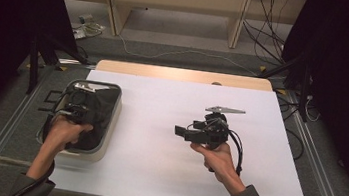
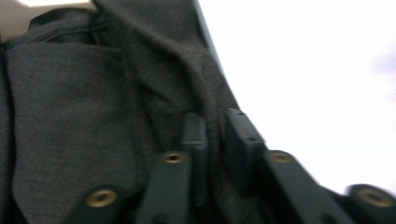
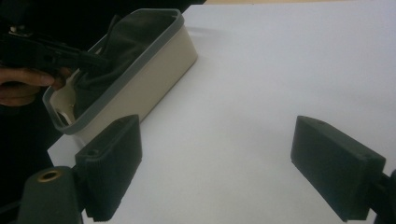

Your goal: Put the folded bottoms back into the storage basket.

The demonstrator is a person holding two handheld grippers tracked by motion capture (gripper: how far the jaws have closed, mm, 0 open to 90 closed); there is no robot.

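Left hand-held gripper (image 2: 215, 135) clamped (right one (image 3: 217, 172) wide open).

Dark cloth (image 2: 93, 116) partly beyond frame

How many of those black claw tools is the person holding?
2. The left gripper is down in the beige bin at the table's left, pinching the dark cloth. The right gripper is held above the white table, jaws apart, with nothing between them.

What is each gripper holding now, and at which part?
The left gripper pinches a raised fold of the dark cloth lying in the bin. The right gripper stands open over the table and holds nothing.
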